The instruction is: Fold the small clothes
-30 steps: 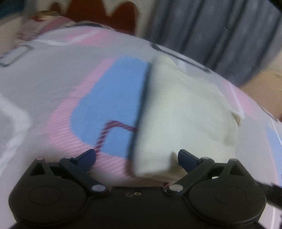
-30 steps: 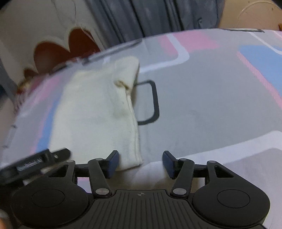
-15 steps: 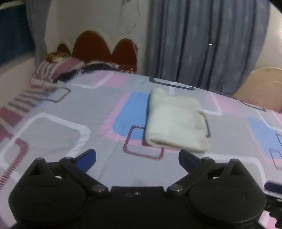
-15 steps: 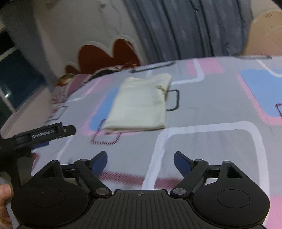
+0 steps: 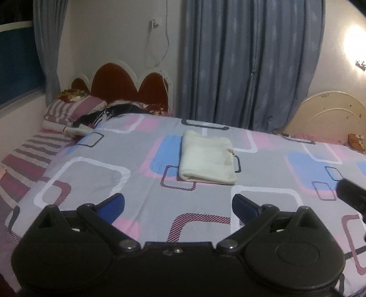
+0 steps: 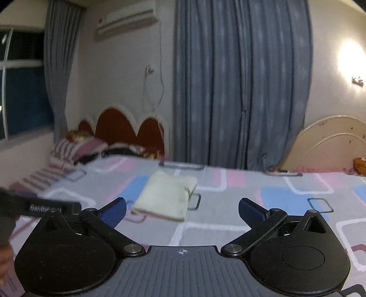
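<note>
Left wrist view: I am holding my left gripper point(image 5: 178, 205) wide open with nothing between its blue fingers point(image 5: 113, 203), well back from the work. One cream garment point(image 5: 207, 161) is lying folded into a neat rectangle on the patterned bedsheet point(image 5: 96, 173), near the middle of the bed, well apart from both tools. A striped pillow point(image 5: 68, 109) is sitting at the head of the bed under the scalloped headboard point(image 5: 128, 82); grey curtains point(image 5: 247, 64) are hanging behind. Right wrist view, somewhat blurred: I am holding my right gripper point(image 6: 181, 209) equally wide open and empty, raised above the sheet. The same folded garment point(image 6: 165, 197) is lying ahead and slightly left; the tip of my other tool point(image 6: 45, 208) is showing at the left edge. An air conditioner point(image 6: 127, 19) is sitting high on the wall. Judgement: the fold is looking finished. Risks from here: the soft bed is giving under any touch, so a careless return pass could snag the loose corner and drag the layers open; pinching only the top layer would be unfolding it.
</note>
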Motion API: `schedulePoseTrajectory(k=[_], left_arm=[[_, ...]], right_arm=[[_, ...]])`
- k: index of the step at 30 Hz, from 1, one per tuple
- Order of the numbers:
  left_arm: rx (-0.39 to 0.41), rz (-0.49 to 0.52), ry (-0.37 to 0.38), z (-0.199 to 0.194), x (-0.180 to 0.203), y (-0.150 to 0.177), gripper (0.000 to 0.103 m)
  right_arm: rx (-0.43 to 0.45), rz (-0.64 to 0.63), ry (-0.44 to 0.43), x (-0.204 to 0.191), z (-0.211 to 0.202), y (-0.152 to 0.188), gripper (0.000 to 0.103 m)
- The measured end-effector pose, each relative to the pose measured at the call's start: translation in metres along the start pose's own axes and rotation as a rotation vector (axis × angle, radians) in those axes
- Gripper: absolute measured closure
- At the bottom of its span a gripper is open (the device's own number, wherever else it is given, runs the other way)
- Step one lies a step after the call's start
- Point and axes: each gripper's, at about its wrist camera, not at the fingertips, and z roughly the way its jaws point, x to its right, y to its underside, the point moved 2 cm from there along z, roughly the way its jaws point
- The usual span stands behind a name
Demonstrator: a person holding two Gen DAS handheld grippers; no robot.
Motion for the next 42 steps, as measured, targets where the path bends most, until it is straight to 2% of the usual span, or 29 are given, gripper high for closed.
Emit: schedulePoseTrajectory(k=[3,9,42], left_arm=[[0.023,0.009,-0.013,-0.015,0.001,0.001,0.002],[0.037,-0.003,-0.009,-0.027,0.001,0.001,0.002],[0.052,-0.005,-0.05,-0.031,-0.003,0.004,0.002]], right_arm=[[0.022,0.016,0.01,0.002,-0.008,-0.001,0.0],[0.005,0.049,0.015,0.008,-0.015,-0.003,0.0],[-0.03,0.07,0.0,0.011,-0.013,0.006,0.0]])
